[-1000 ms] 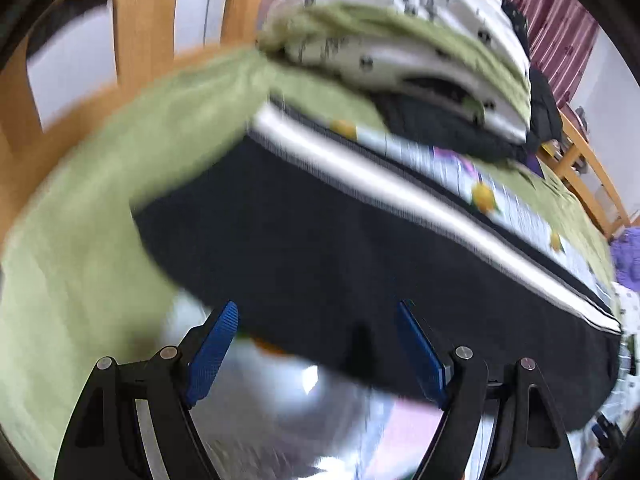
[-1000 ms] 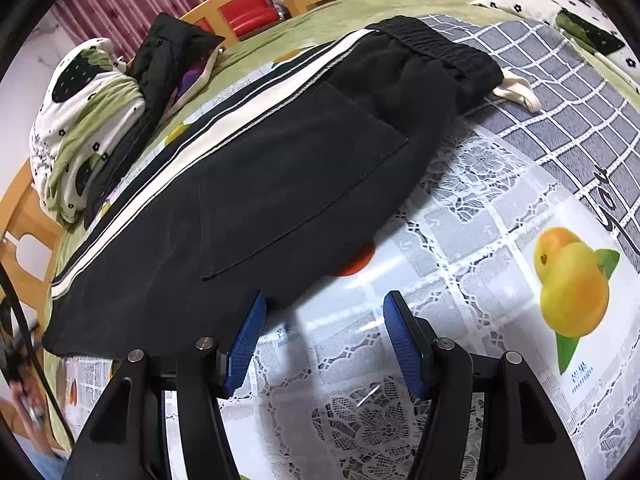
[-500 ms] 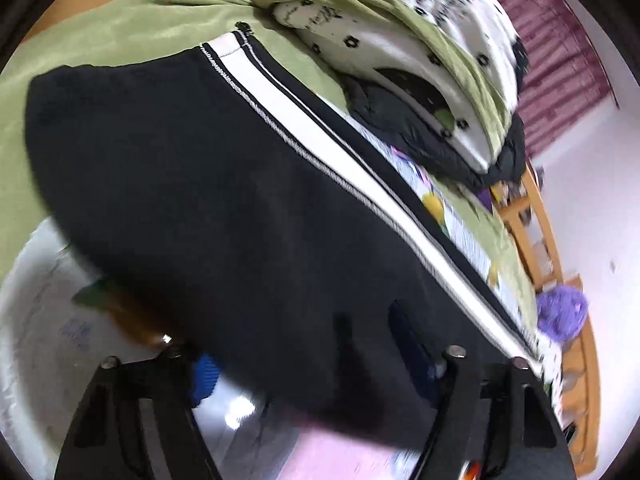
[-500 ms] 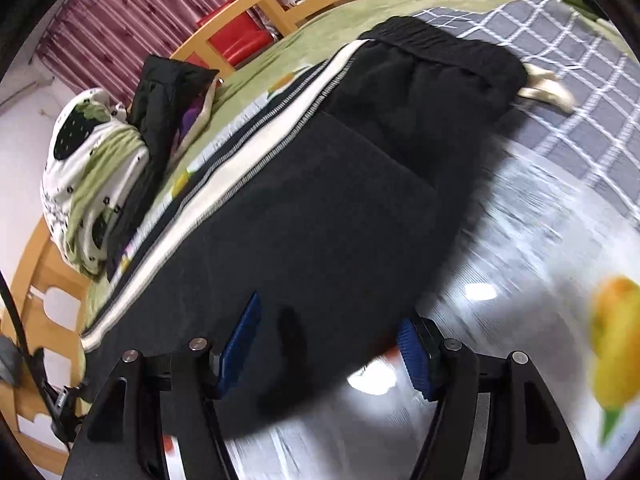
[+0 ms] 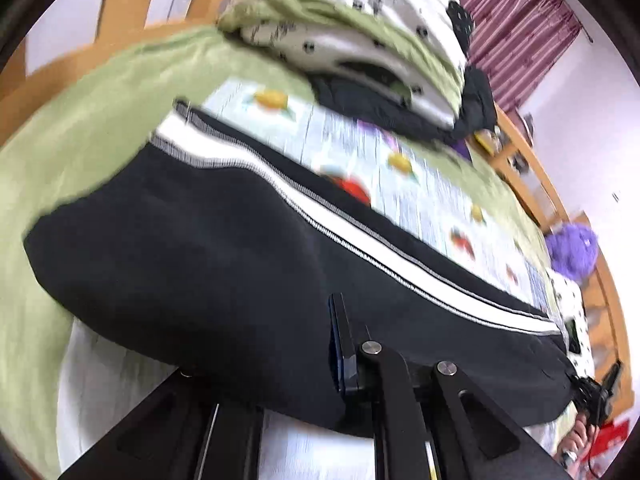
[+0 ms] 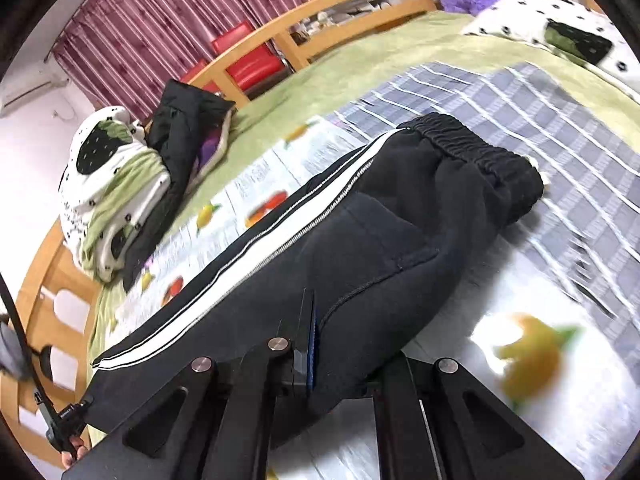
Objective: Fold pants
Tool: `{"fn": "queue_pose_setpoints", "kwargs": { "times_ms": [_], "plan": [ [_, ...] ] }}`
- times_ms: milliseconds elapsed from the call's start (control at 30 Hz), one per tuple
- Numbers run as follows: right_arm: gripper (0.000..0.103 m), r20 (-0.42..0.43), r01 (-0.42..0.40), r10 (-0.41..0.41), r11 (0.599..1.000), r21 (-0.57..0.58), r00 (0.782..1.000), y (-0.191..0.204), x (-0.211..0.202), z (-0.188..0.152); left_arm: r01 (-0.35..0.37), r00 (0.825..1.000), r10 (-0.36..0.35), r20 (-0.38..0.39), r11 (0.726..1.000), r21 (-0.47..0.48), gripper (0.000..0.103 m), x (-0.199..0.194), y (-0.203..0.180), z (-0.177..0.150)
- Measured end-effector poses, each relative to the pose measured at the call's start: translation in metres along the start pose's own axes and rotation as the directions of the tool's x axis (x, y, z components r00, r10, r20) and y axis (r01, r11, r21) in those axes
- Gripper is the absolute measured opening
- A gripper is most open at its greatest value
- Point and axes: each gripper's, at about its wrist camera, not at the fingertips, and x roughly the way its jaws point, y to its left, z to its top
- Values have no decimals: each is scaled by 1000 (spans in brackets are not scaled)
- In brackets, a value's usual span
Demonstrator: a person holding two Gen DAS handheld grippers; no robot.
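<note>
The black pants (image 6: 360, 248), laid lengthwise on the bed (image 6: 360, 68), are gripped along the near edge by the left gripper (image 5: 304, 364) and right gripper (image 6: 340, 356), fingers clenched on fabric, so a lift-and-carry fold appears to be called for next.

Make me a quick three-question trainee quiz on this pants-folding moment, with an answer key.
1. True or false: both grippers have cloth of the black pants between their fingers.
2. Which colour is the stripe down the side of the pants: A red, B white, C green?
3. In the right wrist view, which end of the pants lies farthest from the camera?

Key
1. True: left gripper and right gripper both pinch the near edge.
2. B.
3. The elastic waistband, on the grey checked cloth.
</note>
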Motion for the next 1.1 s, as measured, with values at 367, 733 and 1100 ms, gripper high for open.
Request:
{"fn": "queue_pose_setpoints", "kwargs": {
  "times_ms": [367,733,1100],
  "plan": [
    [30,-157,120,-133,989,-86,979,-57,-12,-78,-163,981,158,-117,986,-35,54,-32,25,-66],
    [50,9,141,-149,916,-376,989,27,-49,-53,-218,976,217,20,968,126,59,-80,-2,-40],
    [54,-68,-10,-33,833,-553,997,143,62,-31,-295,955,288,77,949,107,59,-9,9,58]
  ]
}}
